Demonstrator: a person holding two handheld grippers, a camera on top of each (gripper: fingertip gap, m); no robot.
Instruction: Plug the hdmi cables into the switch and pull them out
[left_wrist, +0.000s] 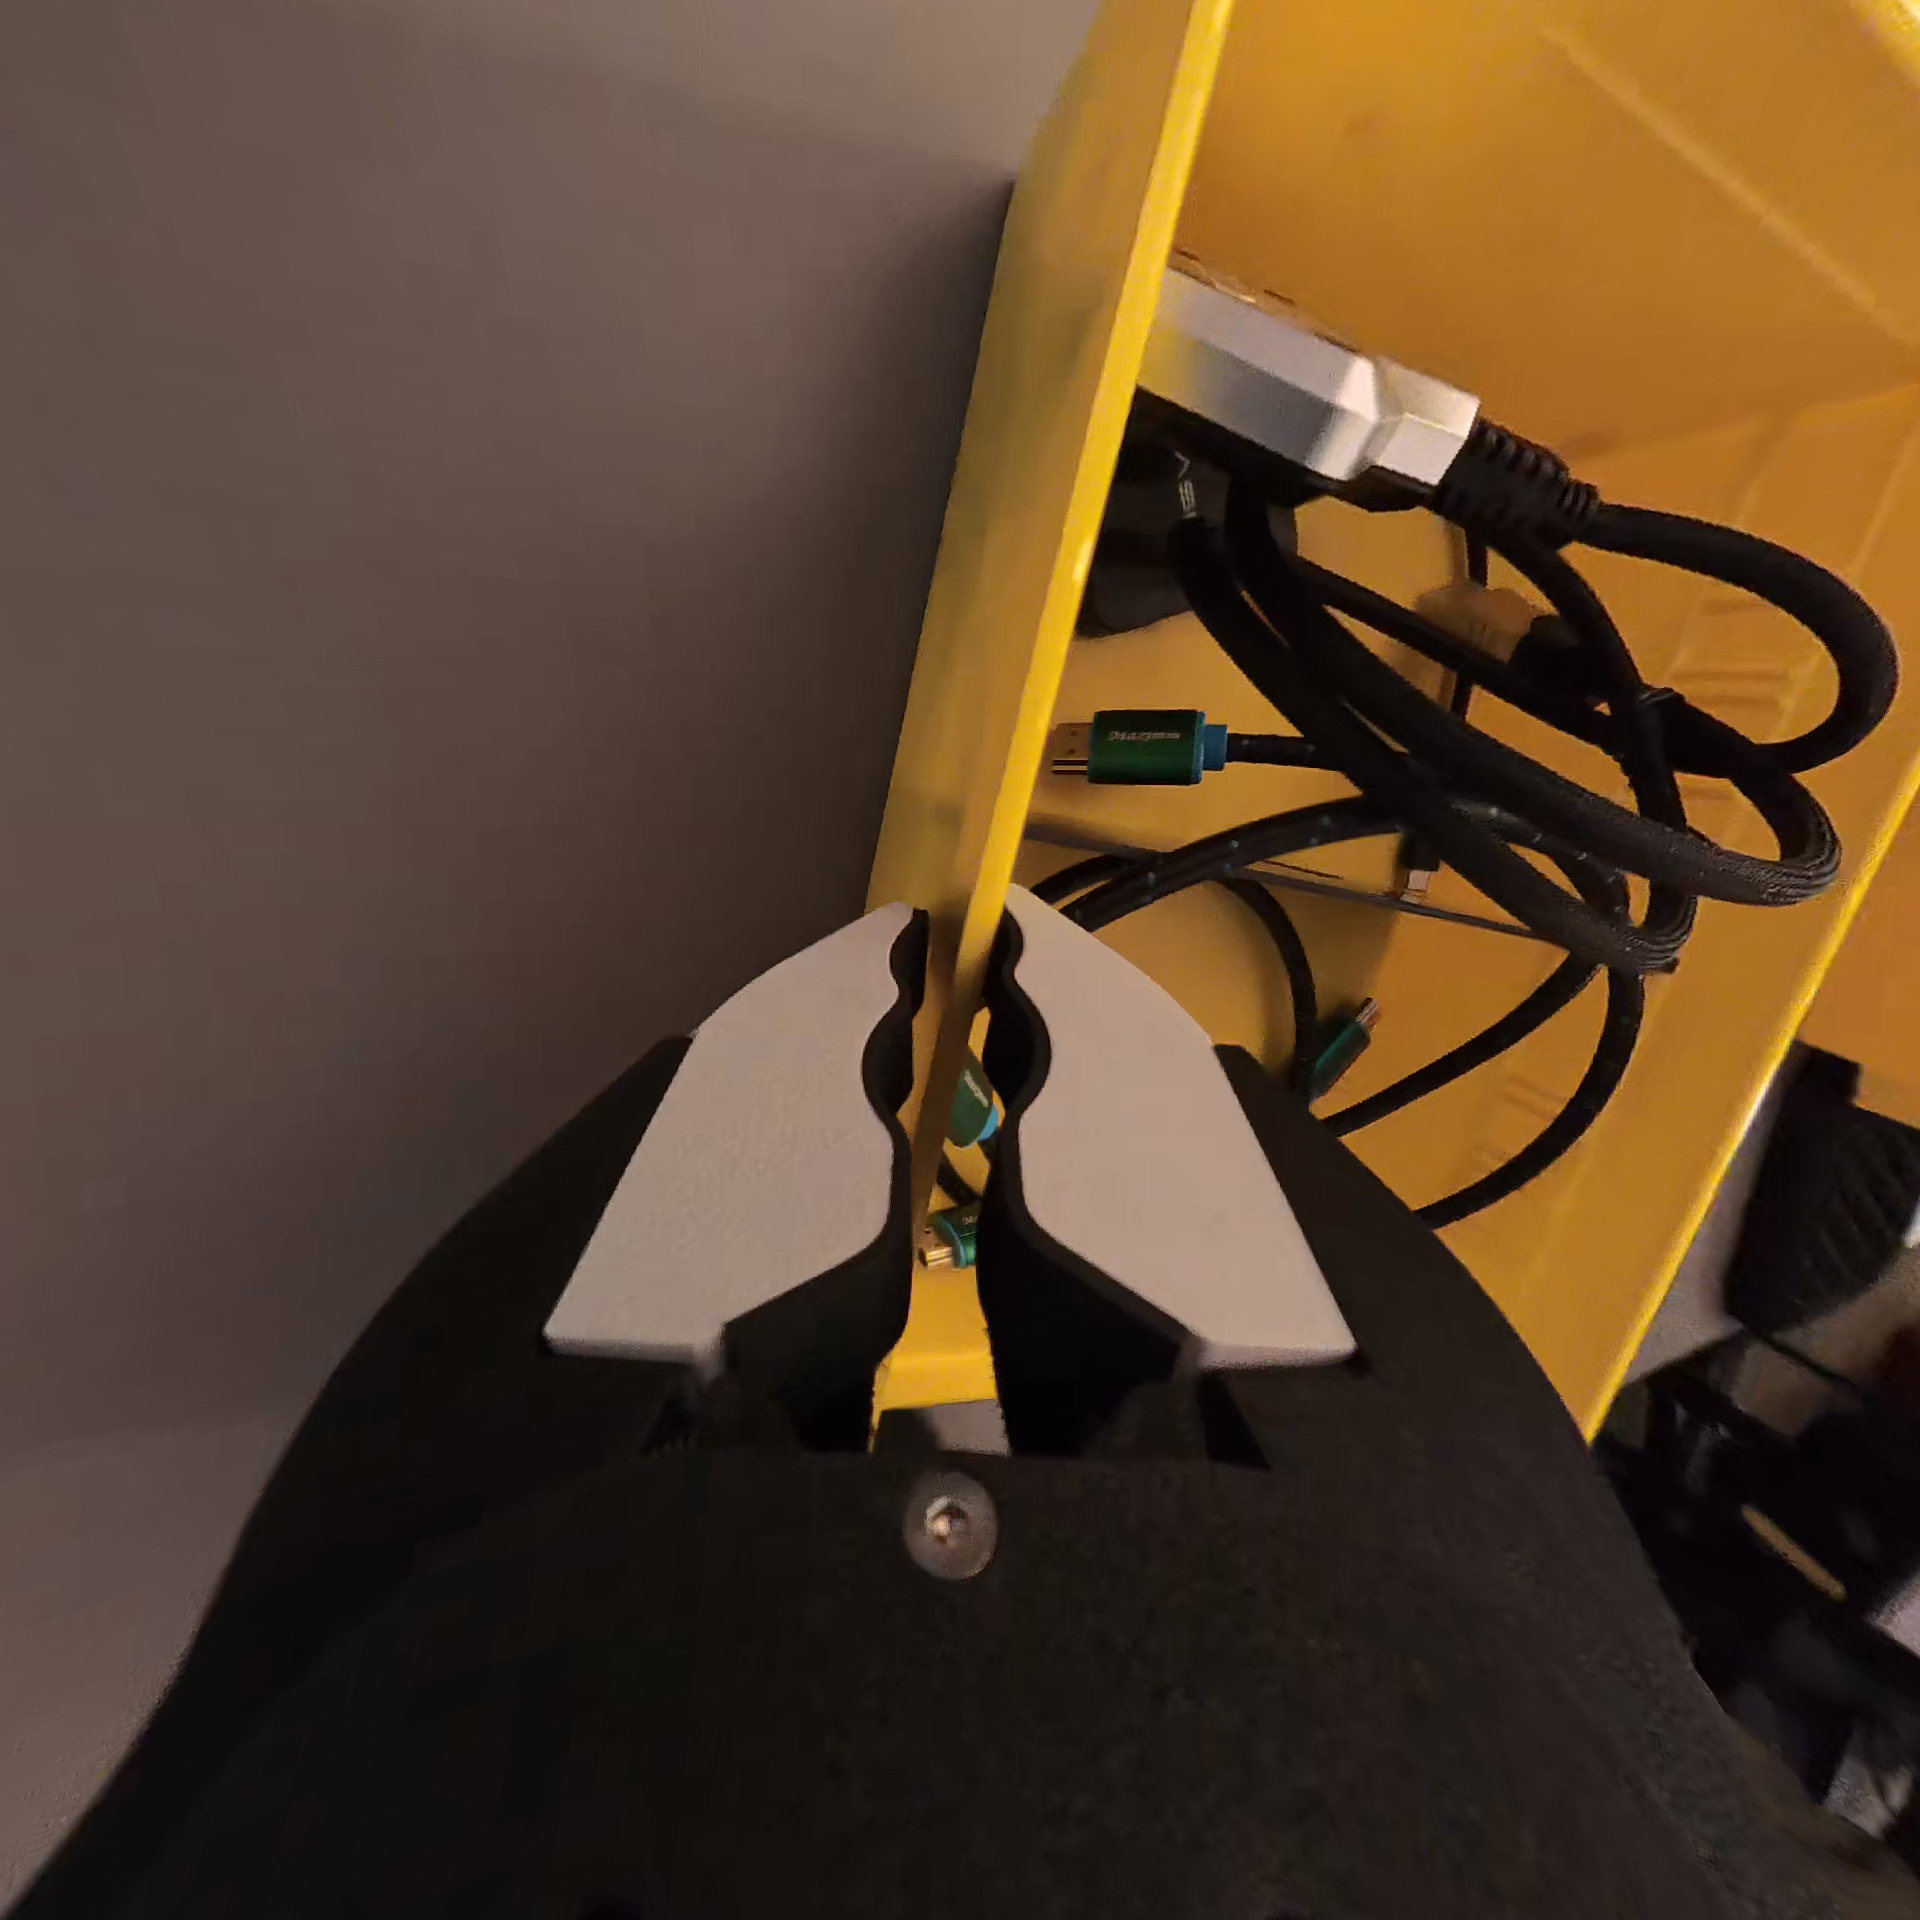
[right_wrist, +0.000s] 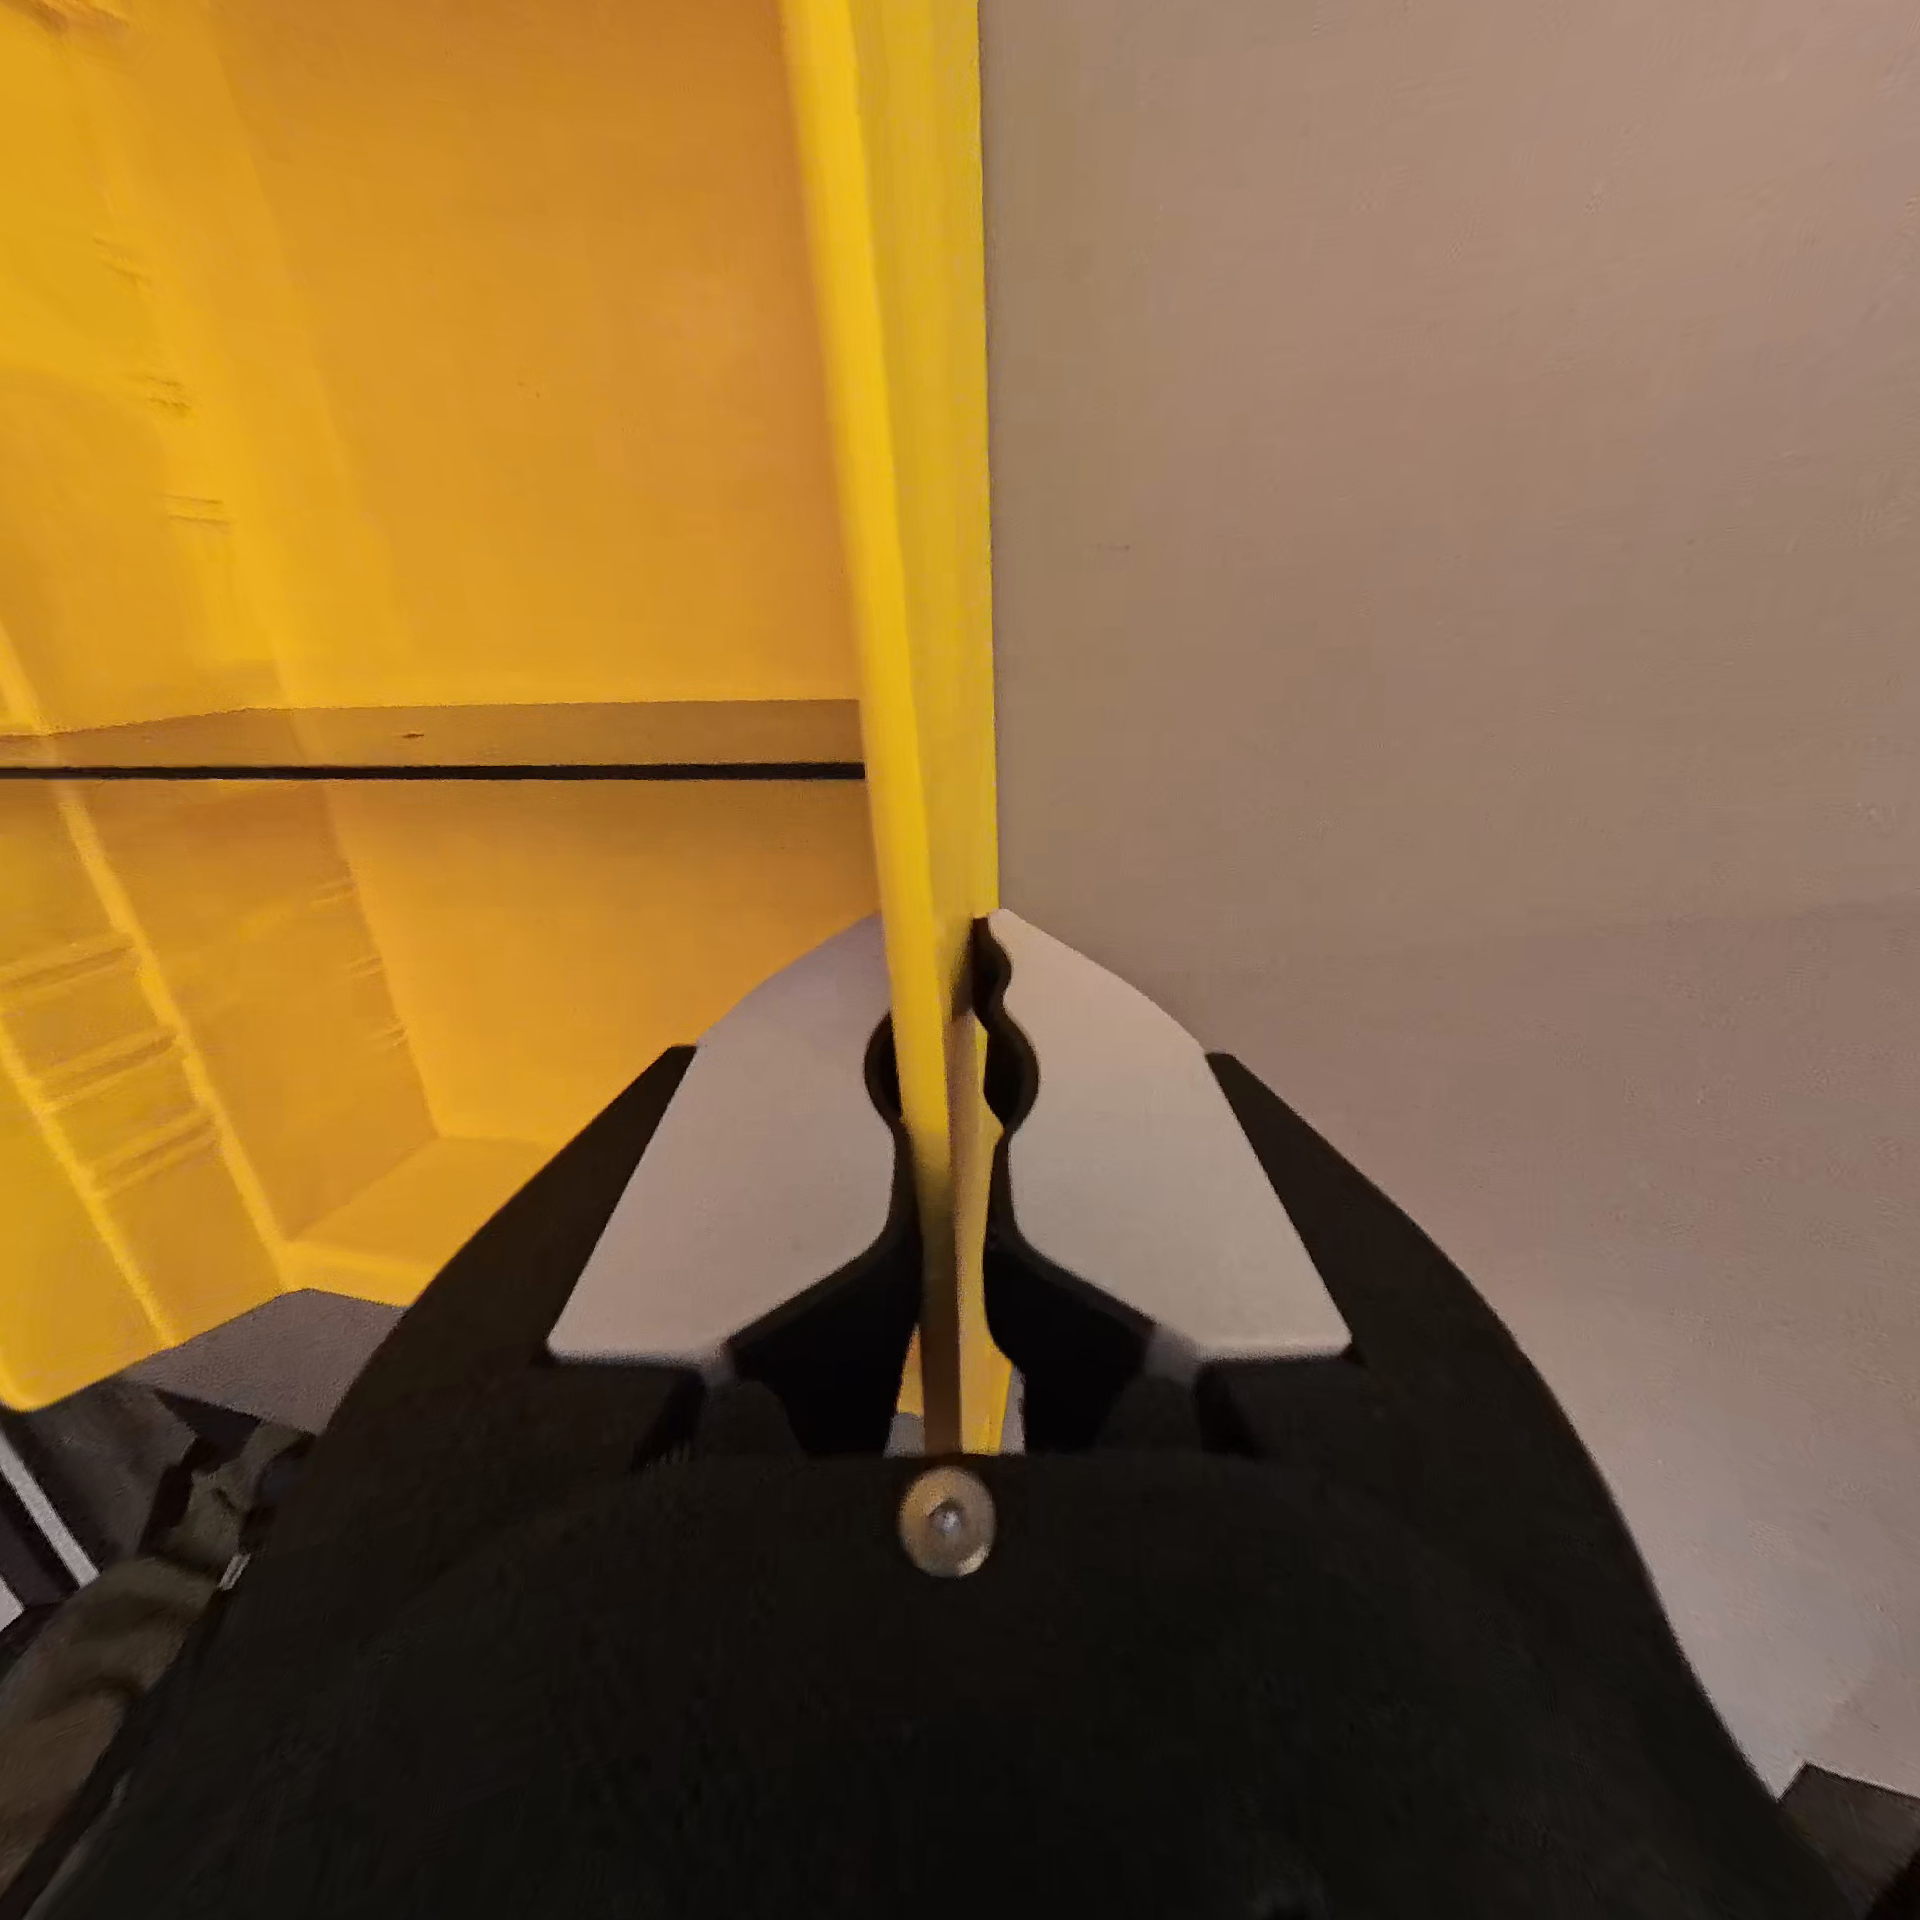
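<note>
Left gripper (left_wrist: 958, 935) and right gripper (right_wrist: 966, 940) each clamp the yellow bin (left_wrist: 1049, 582) wall; HDMI cables (left_wrist: 1455, 727) lie inside.

The left gripper (left_wrist: 961, 935) is seen from behind, its two white-faced fingers (left_wrist: 790, 1122) drawn nearly together and clamped on a thin yellow wall (the edge runs straight up between the wavy black pads). The right gripper (right_wrist: 961, 935) is held in the same pose, its fingers (right_wrist: 1143, 1164) likewise pinched on a yellow wall edge, with the black bodies filling the lower frames.
</note>
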